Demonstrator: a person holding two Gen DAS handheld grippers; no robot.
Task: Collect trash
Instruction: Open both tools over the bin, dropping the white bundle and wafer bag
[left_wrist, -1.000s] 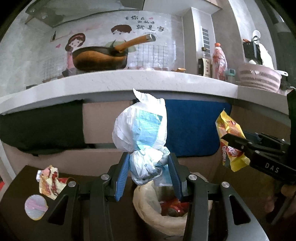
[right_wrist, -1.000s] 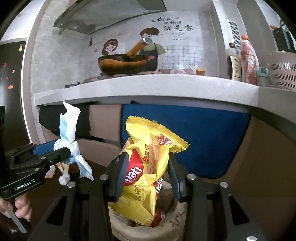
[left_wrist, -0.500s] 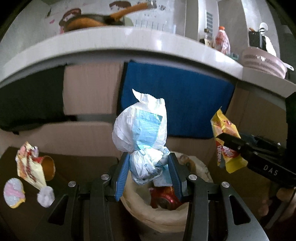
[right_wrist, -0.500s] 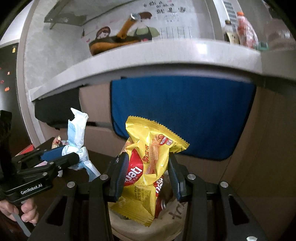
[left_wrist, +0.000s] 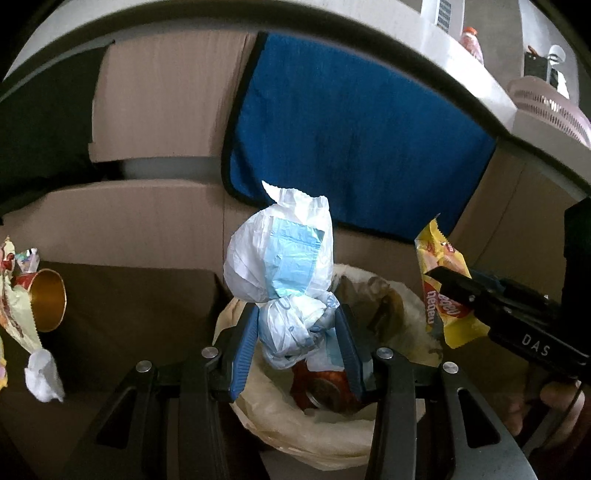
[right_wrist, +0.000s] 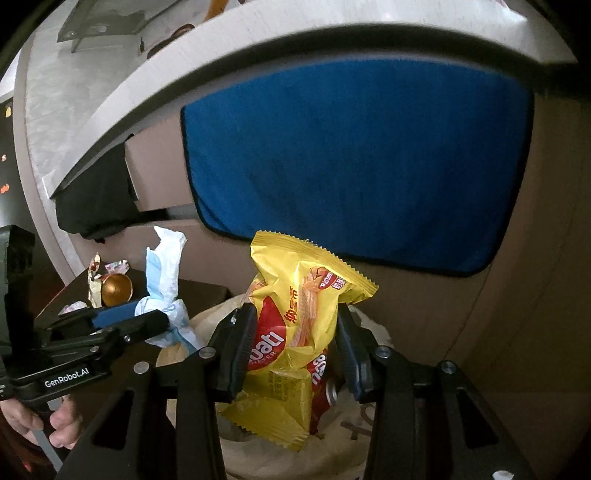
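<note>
left tongs (left_wrist: 297, 334) clamp white wrapper (left_wrist: 284, 258); right tongs (right_wrist: 293, 347) clamp yellow packet (right_wrist: 295, 306), hiding bin (left_wrist: 388, 295).

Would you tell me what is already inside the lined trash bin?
Inside the trash bin a red drink can lies on its side. The white-and-blue wrapper and yellow snack bag held above cover the rest.

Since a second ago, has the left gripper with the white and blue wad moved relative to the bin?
Yes. The left gripper has come down toward the lined bin; the bin's rim now frames the white and blue wad it grips.
</note>
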